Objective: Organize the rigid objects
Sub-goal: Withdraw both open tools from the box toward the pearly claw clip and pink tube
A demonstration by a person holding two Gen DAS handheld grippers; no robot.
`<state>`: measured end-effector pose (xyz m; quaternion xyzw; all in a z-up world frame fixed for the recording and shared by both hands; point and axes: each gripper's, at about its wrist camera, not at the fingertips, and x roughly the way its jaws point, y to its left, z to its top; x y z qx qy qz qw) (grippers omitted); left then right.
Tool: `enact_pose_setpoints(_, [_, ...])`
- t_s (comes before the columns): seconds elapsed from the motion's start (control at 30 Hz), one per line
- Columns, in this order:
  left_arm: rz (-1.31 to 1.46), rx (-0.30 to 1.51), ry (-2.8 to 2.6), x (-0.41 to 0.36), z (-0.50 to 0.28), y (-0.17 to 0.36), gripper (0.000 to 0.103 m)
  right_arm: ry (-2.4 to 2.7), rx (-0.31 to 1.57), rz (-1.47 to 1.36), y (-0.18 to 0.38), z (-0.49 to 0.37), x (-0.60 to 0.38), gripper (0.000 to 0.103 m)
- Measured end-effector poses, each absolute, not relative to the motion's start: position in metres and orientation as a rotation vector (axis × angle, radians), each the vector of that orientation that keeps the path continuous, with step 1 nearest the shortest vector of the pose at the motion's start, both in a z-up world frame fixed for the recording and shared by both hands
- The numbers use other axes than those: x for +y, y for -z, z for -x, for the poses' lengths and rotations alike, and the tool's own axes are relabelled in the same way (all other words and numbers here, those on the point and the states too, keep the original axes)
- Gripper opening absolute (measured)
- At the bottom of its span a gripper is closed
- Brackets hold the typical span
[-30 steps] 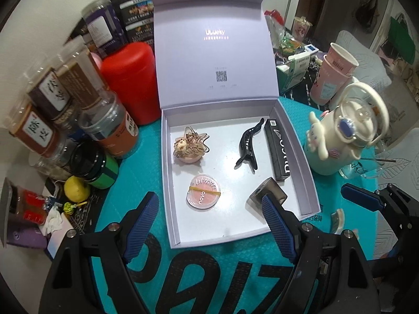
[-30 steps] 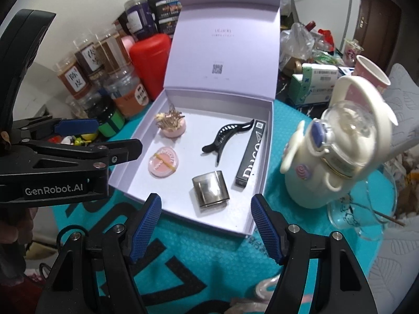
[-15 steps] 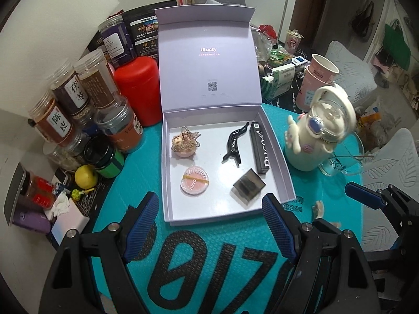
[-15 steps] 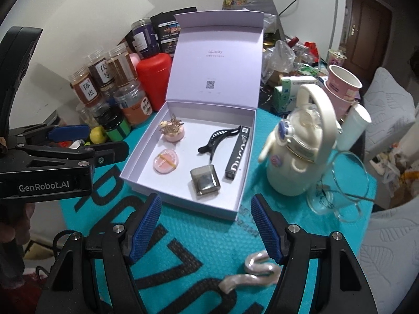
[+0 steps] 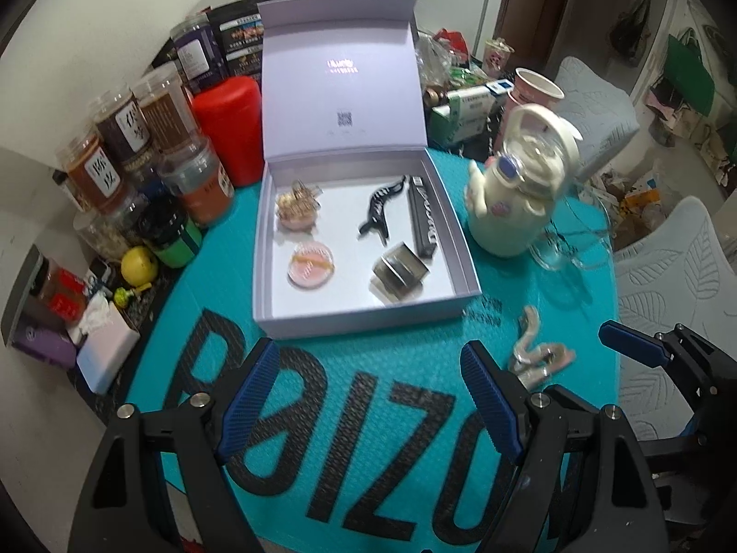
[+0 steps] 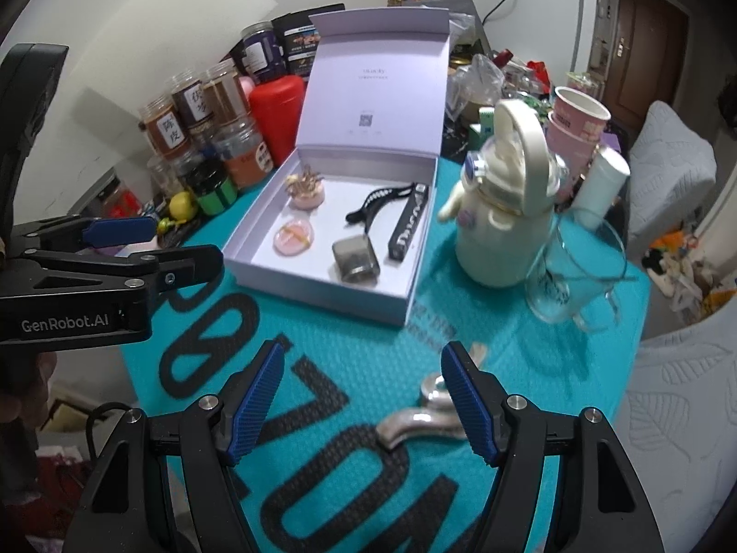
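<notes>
Lavender gift box [image 5: 368, 308] now sits farther off; I've pulled both tools back. Left gripper [image 5: 368, 396] and right gripper [image 6: 359, 396] gape wide, empty. Silvery clip [image 6: 414, 424] lies loose on teal mat [image 5: 368, 368], outside box: likely next. Readable: "GenRobot.AI", "Duco".

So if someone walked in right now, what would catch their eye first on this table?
Probably the open lilac gift box in the middle of the teal mat, its lid upright, holding a black hair clip, a pink compact and other small items. Next, the cream kettle-shaped bottle right of the box, and the cluster of labelled jars with a red canister to its left.
</notes>
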<state>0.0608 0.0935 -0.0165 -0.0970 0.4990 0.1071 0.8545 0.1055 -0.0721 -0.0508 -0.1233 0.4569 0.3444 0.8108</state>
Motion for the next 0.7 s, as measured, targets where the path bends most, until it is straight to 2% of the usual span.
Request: enact_pose_setpoints(0.7, [0.174,1.127,-0.13,0.023,-0.056,0.048,0.081,-0.647,1.055,0.211,0.079,-0.085,-0.148,0.072])
